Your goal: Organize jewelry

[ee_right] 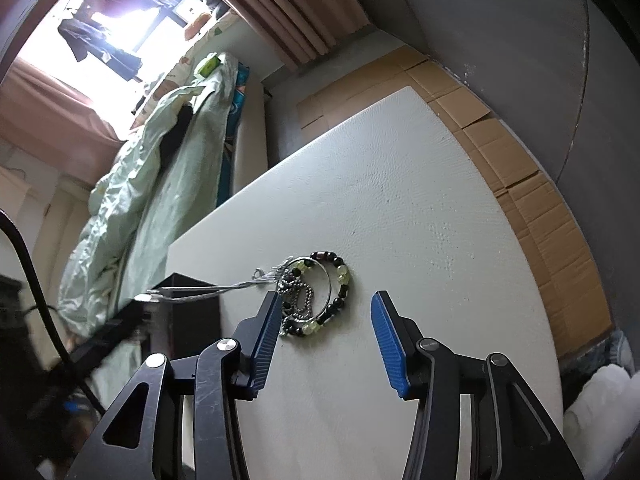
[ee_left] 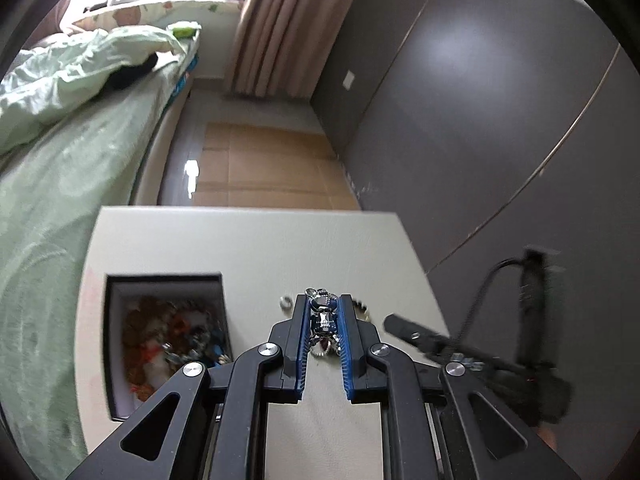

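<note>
While the left gripper (ee_left: 325,320) has its blue fingers (ee_left: 347,332) pinched nearly together on a silver chain piece (ee_left: 323,322) with a dark stone, the open box (ee_left: 168,332) of mixed jewelry sits just to the left on the pale surface (ee_left: 256,248), and that box looks like the place to carry it. The right gripper (ee_right: 326,336) stands about half open and holds nothing; its fingers (ee_right: 387,344) bracket part of a small heap on the surface, a green-and-black bead bracelet (ee_right: 340,292) lying against a thin metal bangle (ee_right: 320,280) and a ball chain (ee_right: 298,300). A small silver ring (ee_left: 285,302) lies apart, just left of the left fingers.

To do this step well, lift the chain straight and slowly (in the right view thin strands run from the heap toward the box, so it may still be tangled with the bracelet). The empty right fingers can press down on the heap if the heap starts to drag. Clear the box's near wall before releasing, and open only once the chain hangs inside.
</note>
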A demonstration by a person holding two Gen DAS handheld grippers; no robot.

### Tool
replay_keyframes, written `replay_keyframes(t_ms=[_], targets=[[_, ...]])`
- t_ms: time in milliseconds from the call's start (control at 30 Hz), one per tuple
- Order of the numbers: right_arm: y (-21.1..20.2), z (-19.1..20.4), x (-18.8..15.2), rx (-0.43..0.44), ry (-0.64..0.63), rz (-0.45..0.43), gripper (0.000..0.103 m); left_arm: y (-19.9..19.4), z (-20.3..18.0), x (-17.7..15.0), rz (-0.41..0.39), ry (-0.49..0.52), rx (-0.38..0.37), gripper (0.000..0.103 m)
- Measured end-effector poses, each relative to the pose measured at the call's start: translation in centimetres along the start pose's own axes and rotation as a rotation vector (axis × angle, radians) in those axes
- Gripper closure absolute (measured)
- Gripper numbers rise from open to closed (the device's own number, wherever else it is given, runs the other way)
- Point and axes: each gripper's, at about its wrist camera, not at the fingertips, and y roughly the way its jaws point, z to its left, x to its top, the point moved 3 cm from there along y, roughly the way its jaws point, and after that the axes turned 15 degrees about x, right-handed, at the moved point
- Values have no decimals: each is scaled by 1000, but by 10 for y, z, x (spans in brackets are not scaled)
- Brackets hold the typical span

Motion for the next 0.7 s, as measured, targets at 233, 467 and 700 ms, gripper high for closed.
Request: replay_keyframes(t_ms=[233, 467, 700], targets=[[17, 2, 5, -17, -12, 16, 73, -33, 11, 11, -73, -29, -29, 89], [37, 8, 3, -47, -56, 58, 81, -68, 20, 19, -149, -54, -48, 89], [46, 16, -2, 0, -44, 98, 80, -98, 30, 26, -223, -77, -54, 89]])
